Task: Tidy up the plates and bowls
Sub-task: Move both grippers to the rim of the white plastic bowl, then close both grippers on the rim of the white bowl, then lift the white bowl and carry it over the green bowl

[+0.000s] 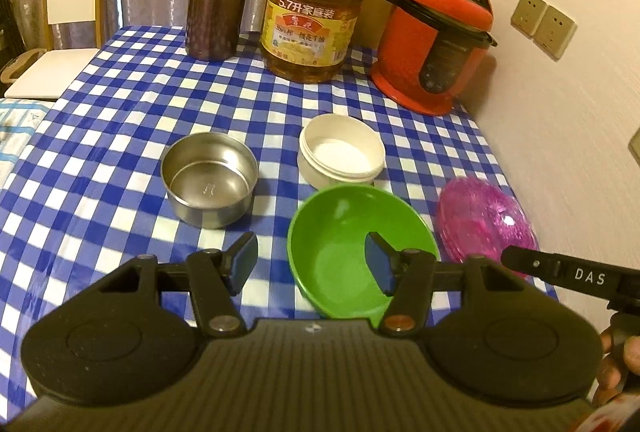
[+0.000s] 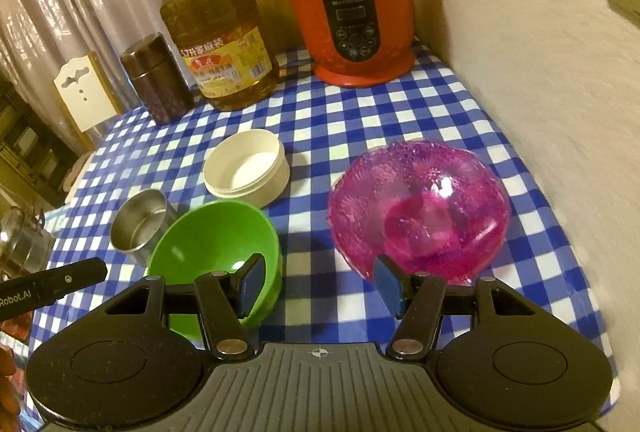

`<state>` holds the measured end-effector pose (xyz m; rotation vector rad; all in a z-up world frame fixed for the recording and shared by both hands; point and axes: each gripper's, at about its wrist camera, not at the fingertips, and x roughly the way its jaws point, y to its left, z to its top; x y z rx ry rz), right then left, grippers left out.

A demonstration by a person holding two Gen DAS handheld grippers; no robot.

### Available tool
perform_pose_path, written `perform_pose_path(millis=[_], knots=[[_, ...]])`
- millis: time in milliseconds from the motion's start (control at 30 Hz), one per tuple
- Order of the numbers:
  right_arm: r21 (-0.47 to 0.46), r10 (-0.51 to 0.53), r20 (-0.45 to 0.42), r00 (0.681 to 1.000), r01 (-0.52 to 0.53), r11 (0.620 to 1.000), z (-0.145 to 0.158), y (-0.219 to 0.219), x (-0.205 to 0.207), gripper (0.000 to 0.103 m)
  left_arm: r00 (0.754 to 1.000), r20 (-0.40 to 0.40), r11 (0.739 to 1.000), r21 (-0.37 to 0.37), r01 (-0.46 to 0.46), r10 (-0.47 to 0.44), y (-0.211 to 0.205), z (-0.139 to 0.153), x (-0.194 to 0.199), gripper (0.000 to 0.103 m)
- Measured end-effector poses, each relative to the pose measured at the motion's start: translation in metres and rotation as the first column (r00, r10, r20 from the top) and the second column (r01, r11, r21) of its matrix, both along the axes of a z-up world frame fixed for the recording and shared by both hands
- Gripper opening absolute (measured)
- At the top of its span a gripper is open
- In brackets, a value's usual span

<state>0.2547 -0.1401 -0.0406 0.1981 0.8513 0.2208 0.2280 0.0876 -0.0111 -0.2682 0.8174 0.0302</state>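
In my left wrist view the left claw (image 1: 310,264) sits at the bottom centre of the frame, jaws about half open with nothing between them; its right finger hangs in front of the green bowl (image 1: 340,256), but I cannot tell whether it touches it. The green bowl stands on the checked surface (image 1: 120,135) in the lower middle. Just above it is the white bowl (image 1: 340,151), nearly touching its far rim. The steel bowl (image 1: 210,177) stands apart at centre left, and the pink bowl (image 1: 486,224) lies at the right edge, blurred. Along the top of the frame I see a brown canister (image 1: 218,9), an oil bottle (image 1: 316,15) and a red cooker (image 1: 434,39). The tip of the other gripper pokes in at lower right.

In my right wrist view the right claw (image 2: 320,286) is at bottom centre, jaws also about half open and holding nothing. Its left finger overlaps the green bowl (image 2: 208,248) and its right finger overlaps the near rim of the pink bowl (image 2: 420,207); bare checked surface (image 2: 400,111) shows between the jaws. The white bowl (image 2: 246,167) sits above the green one, and the steel bowl (image 2: 138,226) is partly hidden behind the green bowl's left rim
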Motion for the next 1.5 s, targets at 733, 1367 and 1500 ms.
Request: perform_pose_path(millis=[733, 1367, 1500], knots=[[0.159, 0.081, -0.104, 0.991, -0.064, 0.985, -0.024, 0.026, 0.172, 0.051, 0.995, -0.059, 0.996, -0.025, 0.085, -0.086, 0.034, -0.036, 0.167, 0.043], [0.163, 0.153, -0.219, 0.964, -0.118, 0.98, -0.093, 0.054, 0.234, 0.022, 0.968, -0.22, 0.992, -0.007, 0.124, -0.123, 0.02, -0.111, 0.232, 0.012], [0.169, 0.161, -0.22, 0.962, -0.125, 0.978, -0.096, 0.056, 0.235, 0.014, 0.967, -0.219, 0.991, 0.008, 0.134, -0.129, 0.018, -0.112, 0.231, 0.01]])
